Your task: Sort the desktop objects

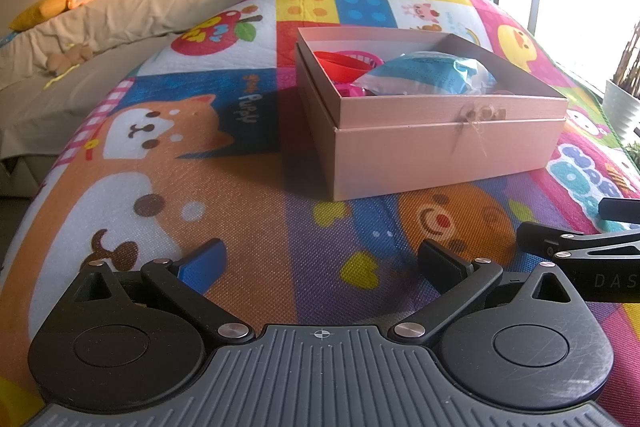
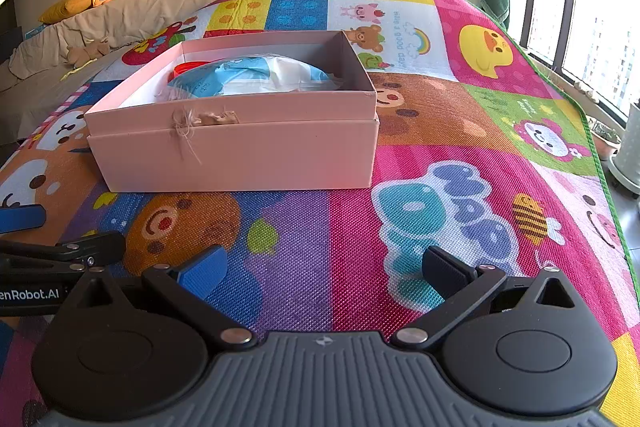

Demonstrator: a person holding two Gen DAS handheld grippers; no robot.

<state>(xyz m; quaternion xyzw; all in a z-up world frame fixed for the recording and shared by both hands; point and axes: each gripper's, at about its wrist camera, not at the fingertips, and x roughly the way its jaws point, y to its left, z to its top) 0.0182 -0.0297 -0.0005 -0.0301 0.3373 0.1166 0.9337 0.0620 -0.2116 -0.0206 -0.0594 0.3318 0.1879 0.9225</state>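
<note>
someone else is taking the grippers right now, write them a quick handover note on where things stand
Left gripper: open, empty, low over the play mat.
Right gripper: open, empty, beside the left one, also over the mat.
Pink box: open, on the mat ahead of both grippers. Inside it: a blue-and-white plastic packet, a red funnel-like piece and something pink, partly hidden.
Done: those items sit in the box.
Left: no loose items show on the mat in either wrist view; check outside the views before calling the sort finished. No separate lid can be seen.
</note>
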